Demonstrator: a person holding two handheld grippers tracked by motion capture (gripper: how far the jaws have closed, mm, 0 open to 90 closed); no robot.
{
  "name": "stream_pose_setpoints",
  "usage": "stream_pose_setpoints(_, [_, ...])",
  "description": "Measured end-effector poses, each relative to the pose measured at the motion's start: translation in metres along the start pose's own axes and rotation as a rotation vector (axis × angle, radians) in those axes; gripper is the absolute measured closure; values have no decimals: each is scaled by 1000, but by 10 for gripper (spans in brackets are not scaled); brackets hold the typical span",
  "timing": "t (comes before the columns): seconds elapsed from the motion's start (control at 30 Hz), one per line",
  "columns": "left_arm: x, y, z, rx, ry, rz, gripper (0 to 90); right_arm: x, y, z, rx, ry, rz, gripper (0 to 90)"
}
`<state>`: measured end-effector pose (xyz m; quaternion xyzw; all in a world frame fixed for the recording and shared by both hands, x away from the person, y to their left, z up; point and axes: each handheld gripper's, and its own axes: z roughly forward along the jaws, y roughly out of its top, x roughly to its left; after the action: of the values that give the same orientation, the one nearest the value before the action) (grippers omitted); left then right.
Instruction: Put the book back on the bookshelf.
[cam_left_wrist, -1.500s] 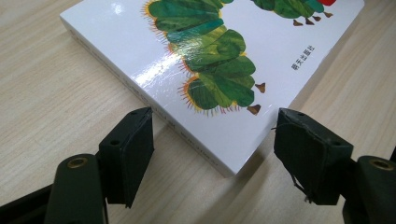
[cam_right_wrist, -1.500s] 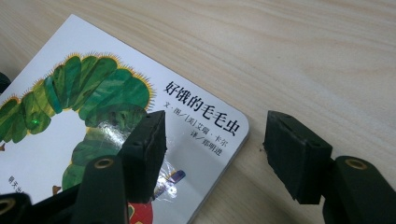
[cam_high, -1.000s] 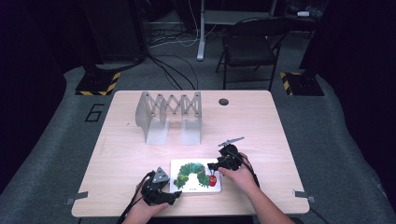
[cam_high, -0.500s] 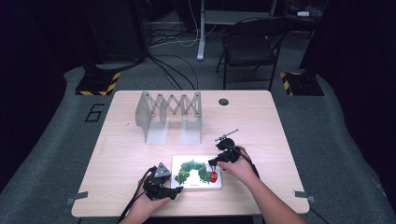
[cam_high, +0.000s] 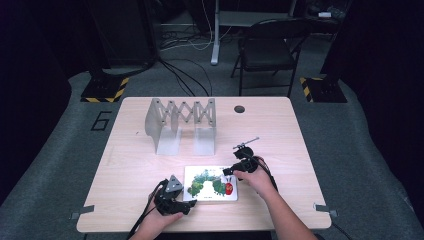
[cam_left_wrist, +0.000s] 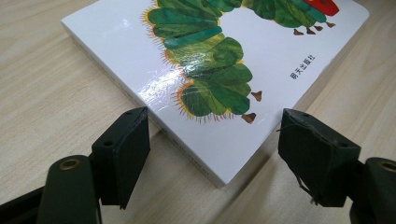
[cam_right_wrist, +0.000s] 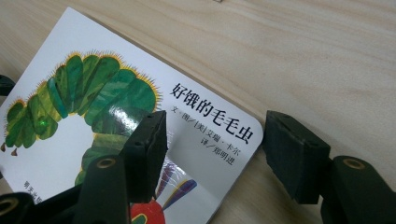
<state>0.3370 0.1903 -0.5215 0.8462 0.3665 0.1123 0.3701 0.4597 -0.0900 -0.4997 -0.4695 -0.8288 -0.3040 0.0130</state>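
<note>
- At the near edge of the counter (cam_high: 135, 165) the picture book (cam_high: 210, 183) lies flat, cover up, and I've got a gripper at each end, probably to lift or square it.
- My left gripper (cam_left_wrist: 215, 154) straddles one corner, jaws released.
- My right gripper (cam_right_wrist: 212, 154) brackets the title corner, jaws spread, gripping nothing.
- The high view adds the folding rack (cam_high: 181, 122) behind; the gripper views give the cover's print.

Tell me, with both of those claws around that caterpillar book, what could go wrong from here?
Two possible slips. The left hand-held gripper stands open around one corner of the glossy board book, which lies flat on the table; closing there might only push the book along the wood. The right hand-held gripper is open at the far corner by the title, one jaw over the cover; pressing down could scuff the shiny surface or tip the book.
</note>
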Motion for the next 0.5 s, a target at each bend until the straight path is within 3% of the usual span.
stream_pose_setpoints(0.5, [-8,-2,2,13,48,65,225,5,-3,1,-19,-43,-33,407])
